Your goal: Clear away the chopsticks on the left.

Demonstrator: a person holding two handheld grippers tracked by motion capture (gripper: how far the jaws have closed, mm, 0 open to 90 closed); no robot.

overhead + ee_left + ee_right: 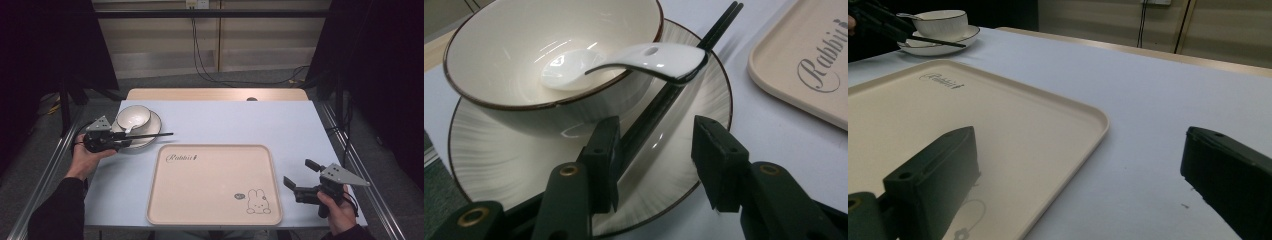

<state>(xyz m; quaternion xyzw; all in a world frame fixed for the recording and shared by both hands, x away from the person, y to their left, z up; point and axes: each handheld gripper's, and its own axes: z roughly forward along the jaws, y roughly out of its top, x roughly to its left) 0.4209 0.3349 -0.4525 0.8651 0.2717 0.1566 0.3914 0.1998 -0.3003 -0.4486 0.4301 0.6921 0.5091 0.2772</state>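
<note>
While the right gripper (300,181) waits with its jaws wide and empty at the near right corner of the counter (280,122), the left gripper (121,141) works at the far left, where a plate (499,165) carries a bowl (514,45). Black chopsticks (659,105) lie across the plate, their ends running out over its rim toward the tray (215,185). From the left gripper view the jaws stand about half apart over the plate's near edge; the chopsticks pass between them, close against the left jaw and clear of the right, so they are not yet pinched. A white spoon (644,60) rests in the bowl, its handle hanging over the rim and above the chopsticks. The beige tray, marked with a rabbit drawing (257,201) and script lettering, sits in the middle of the counter, well apart from the plate. From the right gripper view, one jaw hangs over the tray's corner and the other over bare counter. A person's hands (85,160) grip both tools from the near side.
</note>
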